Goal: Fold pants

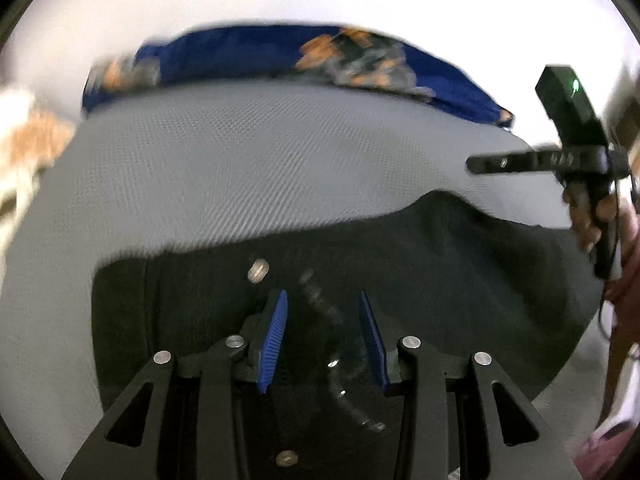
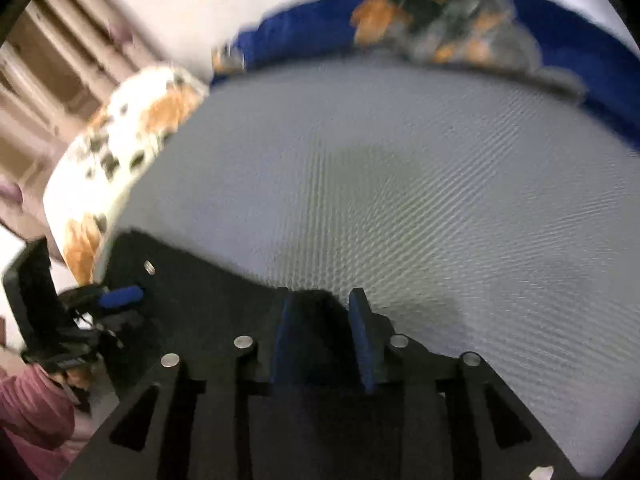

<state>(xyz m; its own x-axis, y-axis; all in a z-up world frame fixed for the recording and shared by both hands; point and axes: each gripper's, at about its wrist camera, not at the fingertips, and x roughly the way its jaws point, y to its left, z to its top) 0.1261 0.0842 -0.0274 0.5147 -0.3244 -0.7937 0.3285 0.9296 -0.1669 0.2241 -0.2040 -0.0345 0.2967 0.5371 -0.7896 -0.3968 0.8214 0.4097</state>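
Dark pants (image 1: 440, 272) lie on a grey woven surface (image 1: 240, 168), waist end toward me. My left gripper (image 1: 323, 294) hovers over the fly with its blue pads apart. The zipper (image 1: 320, 308) runs flat between them, and a metal button (image 1: 258, 271) sits just past the left pad. My right gripper (image 2: 323, 294) is at the pants' (image 2: 208, 304) right edge, where a raised peak of dark cloth fills the gap between its pads. The right gripper (image 1: 472, 164) also shows from the side in the left wrist view. The left gripper (image 2: 132, 294) shows near the button (image 2: 150, 267) in the right wrist view.
A blue cloth with orange and grey print (image 1: 240, 52) lies along the far edge of the surface. A white cloth with orange patches (image 2: 120, 152) sits at the left. A hand (image 1: 588, 220) grips the right tool's handle. A pink sleeve (image 2: 32, 412) shows at bottom left.
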